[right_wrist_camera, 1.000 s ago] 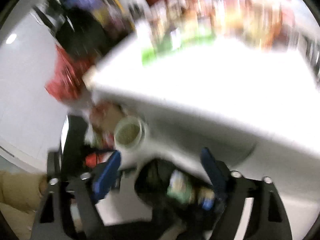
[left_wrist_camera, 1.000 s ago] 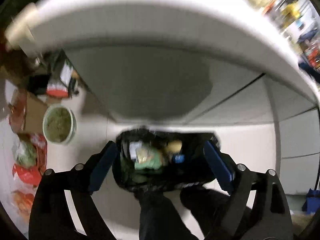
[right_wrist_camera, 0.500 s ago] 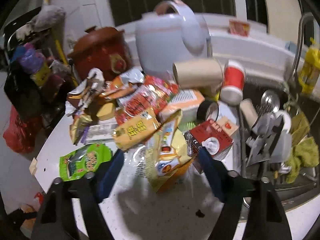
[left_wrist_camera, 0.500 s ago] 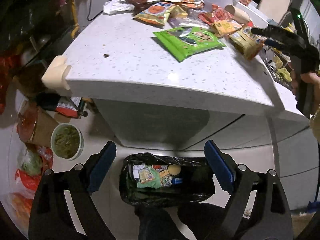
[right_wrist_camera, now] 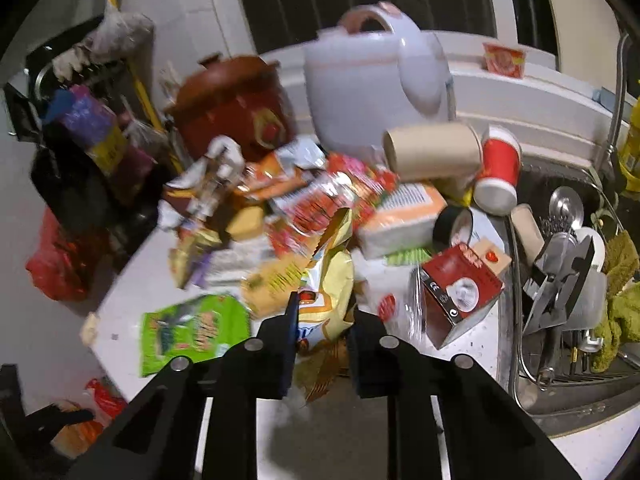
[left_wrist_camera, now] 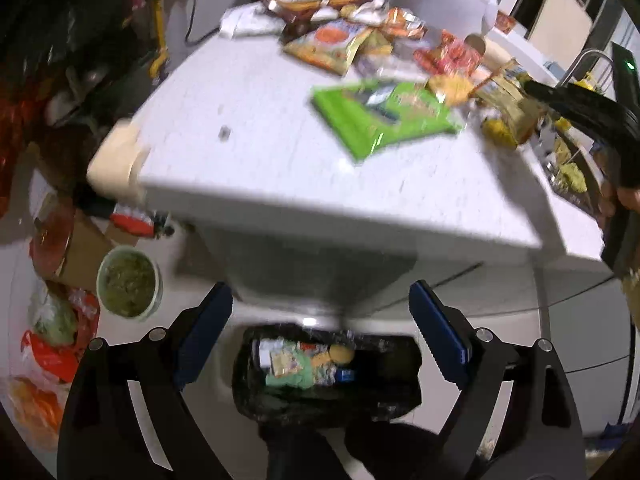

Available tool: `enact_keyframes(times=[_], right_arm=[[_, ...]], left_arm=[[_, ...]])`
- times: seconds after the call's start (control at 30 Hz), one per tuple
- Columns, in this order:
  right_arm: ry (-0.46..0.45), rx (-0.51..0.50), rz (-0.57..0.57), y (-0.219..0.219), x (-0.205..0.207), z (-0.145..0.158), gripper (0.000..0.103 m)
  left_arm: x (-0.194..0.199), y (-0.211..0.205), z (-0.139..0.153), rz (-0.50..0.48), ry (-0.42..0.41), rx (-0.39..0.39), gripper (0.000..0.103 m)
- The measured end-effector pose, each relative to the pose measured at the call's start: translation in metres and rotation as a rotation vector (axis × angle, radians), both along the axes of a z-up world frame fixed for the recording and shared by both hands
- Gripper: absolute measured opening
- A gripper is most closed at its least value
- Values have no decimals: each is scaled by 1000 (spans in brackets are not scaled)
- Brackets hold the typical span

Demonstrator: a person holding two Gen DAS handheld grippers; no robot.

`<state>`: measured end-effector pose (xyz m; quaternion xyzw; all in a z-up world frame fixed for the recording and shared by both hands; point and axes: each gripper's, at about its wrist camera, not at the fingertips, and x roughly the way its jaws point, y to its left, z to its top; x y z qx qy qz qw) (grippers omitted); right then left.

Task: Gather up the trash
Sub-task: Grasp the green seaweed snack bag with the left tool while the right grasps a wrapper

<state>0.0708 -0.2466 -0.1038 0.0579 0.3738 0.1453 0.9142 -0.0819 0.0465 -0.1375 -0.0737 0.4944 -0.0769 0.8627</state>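
Your bin [left_wrist_camera: 326,376] under the counter [left_wrist_camera: 280,168] holds some trash; many wrappers [right_wrist_camera: 320,208] remain. Your right gripper [right_wrist_camera: 324,320] pinches a yellow bag [right_wrist_camera: 334,280]; left gripper [left_wrist_camera: 320,340] gapes empty.

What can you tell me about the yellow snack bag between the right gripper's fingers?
The yellow snack bag is a crinkled, glossy foil-like packet, pale gold with white, red and blue print that is too blurred to read. It stands roughly upright, its open, torn top flaring upward. Its lower part sits between the right gripper's closed-in fingers, which appear to pinch it. It rests on the white speckled countertop at the front edge of the wrapper pile, with a green packet lying to its left.
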Motion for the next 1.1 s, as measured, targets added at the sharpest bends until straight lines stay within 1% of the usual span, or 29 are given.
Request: enact_keyframes(times=[0.07, 0.13, 0.23, 0.3, 0.33, 0.37, 0.43, 0.47, 0.5, 0.53, 0.6, 0.67, 0.7, 0.73, 0.77, 0.83, 0.87, 0.9, 0.97, 1.0, 1.07, 1.1], right_arm=[[-30, 39, -18, -7, -13, 18, 20], [-55, 88, -28, -14, -26, 33, 20], [-76, 152, -19, -22, -45, 46, 20], [-79, 173, -18, -24, -56, 51, 21], [-76, 190, -20, -26, -62, 52, 21], [-71, 209, -24, -28, -67, 51, 21], [-61, 235, -36, -32, -74, 49, 21], [-57, 238, -40, -32, -77, 48, 21], [-53, 242, -45, -34, -79, 46, 21], [-46, 249, -50, -35, -82, 44, 21], [-40, 254, -55, -37, -87, 41, 21], [-25, 260, -60, -39, -91, 37, 22], [-22, 262, -63, -39, -92, 36, 22], [-17, 266, -65, -40, -92, 34, 22], [-16, 269, -67, -40, -93, 34, 22], [-19, 270, -64, -39, -94, 33, 22], [-20, 269, -63, -38, -94, 33, 22], [-19, 270, -61, -37, -93, 33, 22], [-12, 275, -54, -34, -91, 31, 23], [-11, 275, -47, -31, -91, 31, 23], [-9, 280, -34, -27, -90, 30, 23], [-7, 285, -25, -24, -89, 30, 23]], left_arm=[[14, -5, 11, -28, -51, 2, 88], [34, -13, 19, -72, -102, 32, 88], [66, -23, 25, -149, -150, 57, 88], [84, -34, 27, -258, -186, 50, 88], [96, -42, 25, -346, -181, 51, 88], [106, -50, 21, -409, -165, 70, 88], [123, -58, 11, -482, -131, 112, 88], [133, -59, 4, -498, -106, 130, 88], [139, -58, 0, -500, -96, 129, 88], [145, -56, -1, -491, -102, 133, 88], [153, -53, -3, -489, -97, 105, 88], [156, -58, -9, -516, -72, 113, 88], [153, -62, -13, -536, -90, 154, 89], [151, -64, -15, -555, -103, 177, 89], [150, -65, -15, -567, -110, 165, 89], [149, -67, -16, -556, -117, 165, 88], [150, -68, -15, -556, -122, 151, 83], [148, -67, -13, -558, -126, 123, 73], [148, -64, -9, -551, -113, 42, 69], [147, -63, -9, -544, -115, 25, 65], [146, -60, -8, -521, -119, -3, 62], [146, -57, -7, -502, -115, -33, 61]])
